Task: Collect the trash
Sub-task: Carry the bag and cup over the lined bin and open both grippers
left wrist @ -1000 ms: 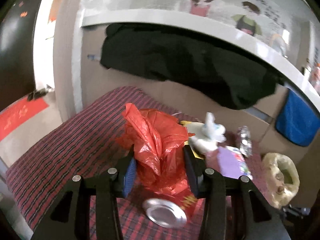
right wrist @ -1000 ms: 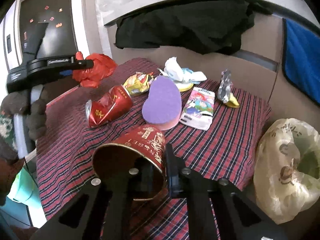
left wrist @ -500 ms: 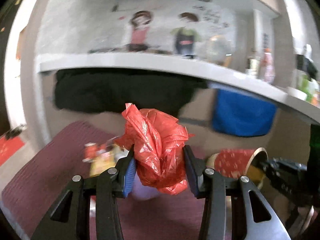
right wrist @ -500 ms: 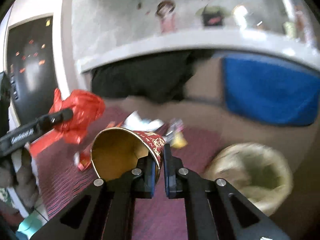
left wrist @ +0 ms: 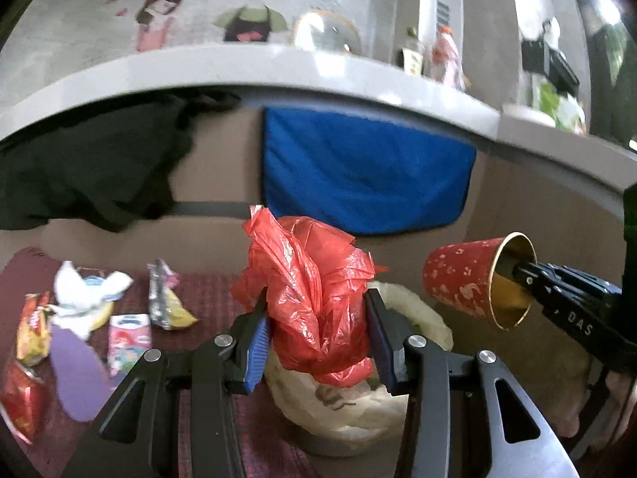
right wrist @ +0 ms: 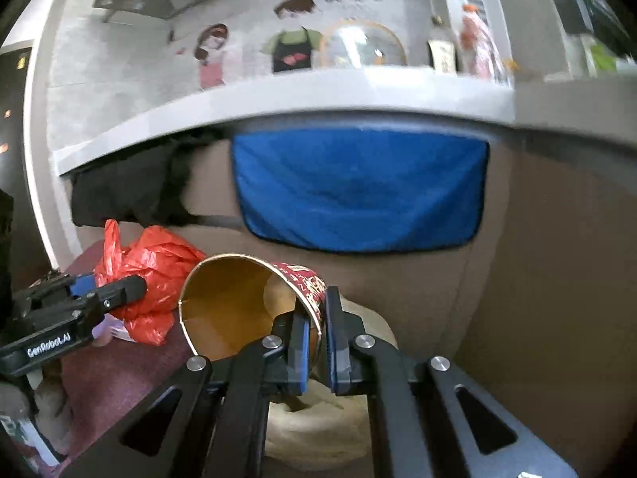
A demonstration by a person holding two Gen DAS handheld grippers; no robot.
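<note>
My left gripper point(left wrist: 316, 336) is shut on a crumpled red plastic bag point(left wrist: 314, 298) and holds it in the air above a pale lined trash bin point(left wrist: 342, 410). My right gripper point(right wrist: 316, 328) is shut on the rim of a red paper cup point(right wrist: 247, 306), one finger inside its gold interior. The cup point(left wrist: 475, 279) hangs to the right of the bin in the left wrist view. The red bag point(right wrist: 151, 279) and the left gripper point(right wrist: 119, 290) show at the left of the right wrist view. The bin point(right wrist: 318, 438) sits below my right fingers.
On the plaid cloth point(left wrist: 207, 286) lie a purple heart-shaped pad point(left wrist: 75, 370), a pink packet point(left wrist: 127, 338), a crushed red can point(left wrist: 20, 402), wrappers point(left wrist: 163, 298) and white tissue point(left wrist: 87, 290). A blue cloth point(left wrist: 366, 175) and black garment point(left wrist: 91, 171) hang behind, under a grey counter point(left wrist: 278, 67).
Both grippers swung right from the table toward the bin. The red bag now hangs over the bin and the cup has come close beside it.
</note>
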